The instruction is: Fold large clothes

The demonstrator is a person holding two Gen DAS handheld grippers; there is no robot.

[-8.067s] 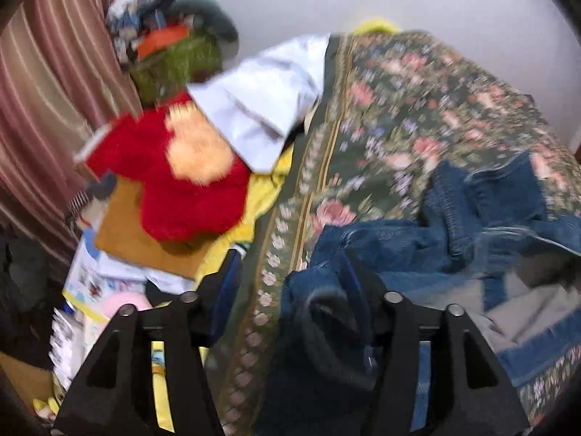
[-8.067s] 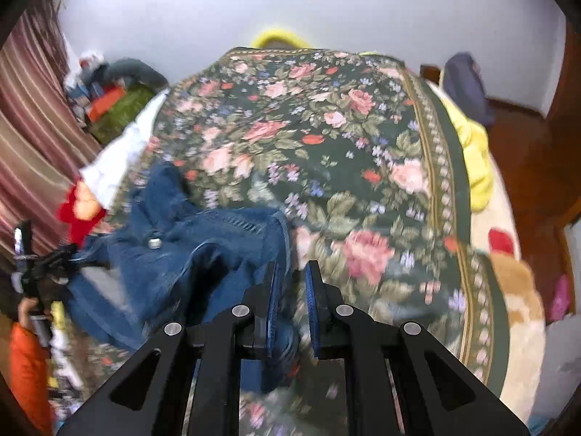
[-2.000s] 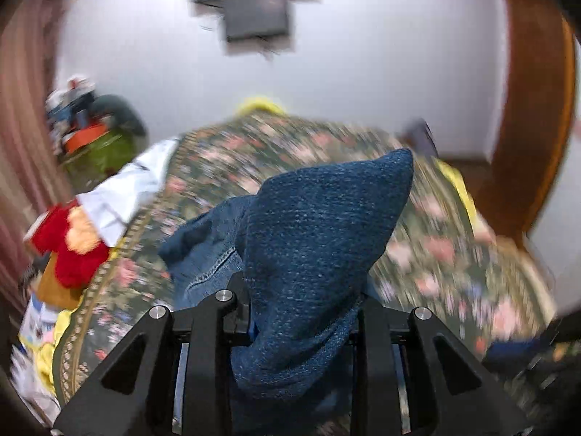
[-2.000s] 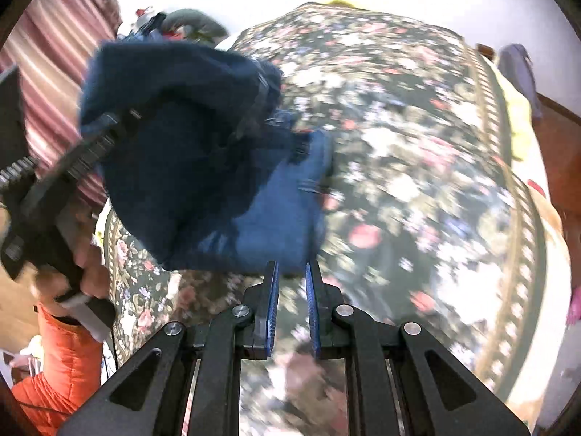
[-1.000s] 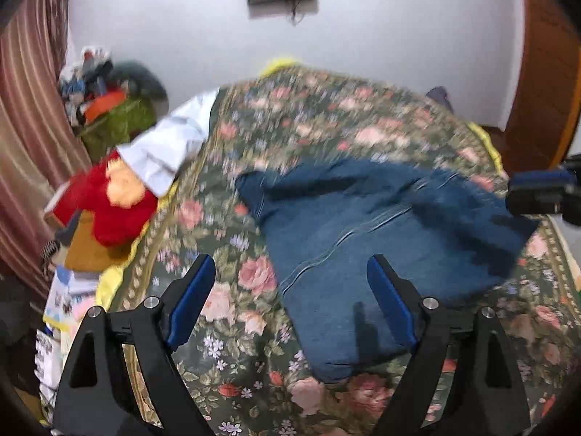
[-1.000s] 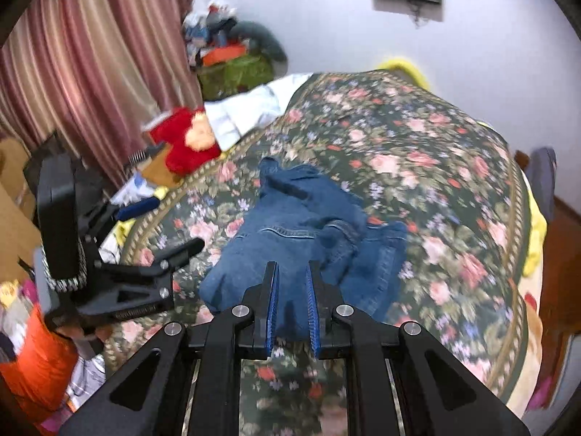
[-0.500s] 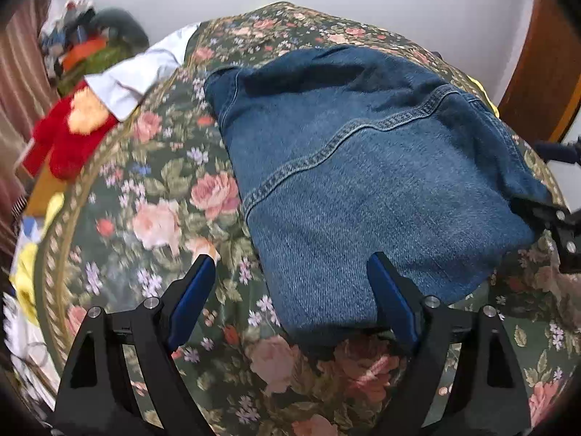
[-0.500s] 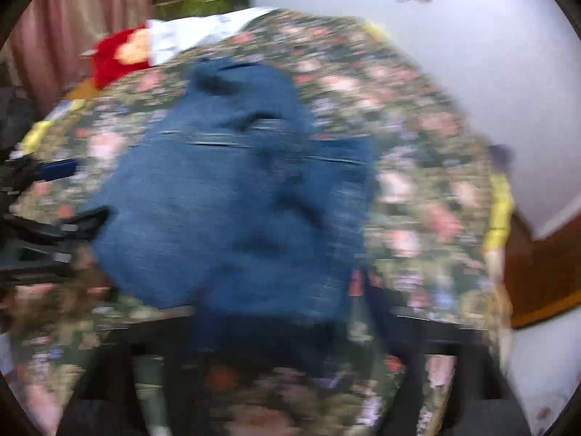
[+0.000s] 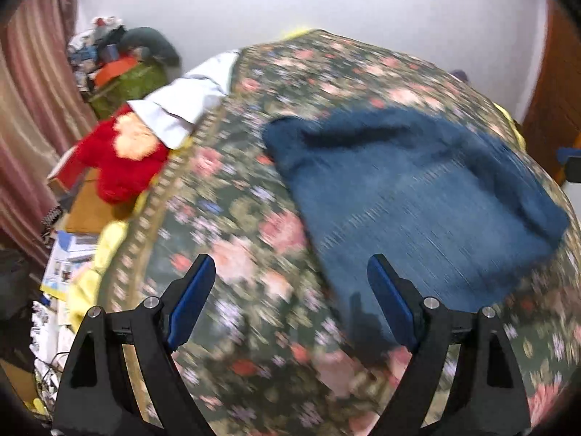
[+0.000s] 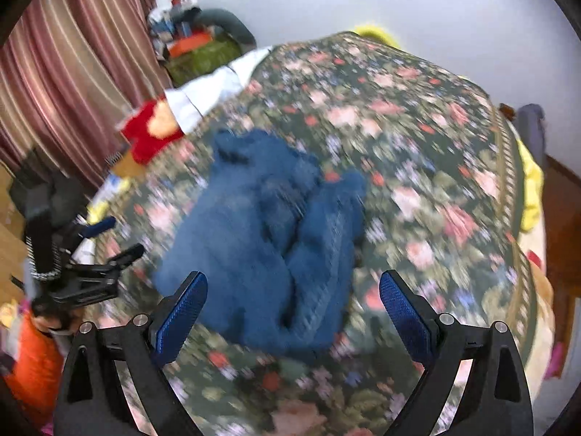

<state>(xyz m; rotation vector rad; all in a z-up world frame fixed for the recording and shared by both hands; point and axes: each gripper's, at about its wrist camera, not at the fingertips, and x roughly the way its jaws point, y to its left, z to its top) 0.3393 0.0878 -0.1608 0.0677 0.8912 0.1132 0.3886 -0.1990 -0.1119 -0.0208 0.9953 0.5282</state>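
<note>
Denim garment [image 9: 417,196], folded, on floral bed [image 9: 232,218]; my left claw [image 9: 290,309] and right claw [image 10: 292,312] wide, empty.

Black angular left tongs [image 9: 290,305], blue ribbed pads [image 10: 405,312], silver screws, orange sleeve [image 10: 31,359] (right view)

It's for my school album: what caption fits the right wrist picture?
Open right gripper hovering over a crumpled blue denim garment lying on the dark green floral bedspread.
</note>
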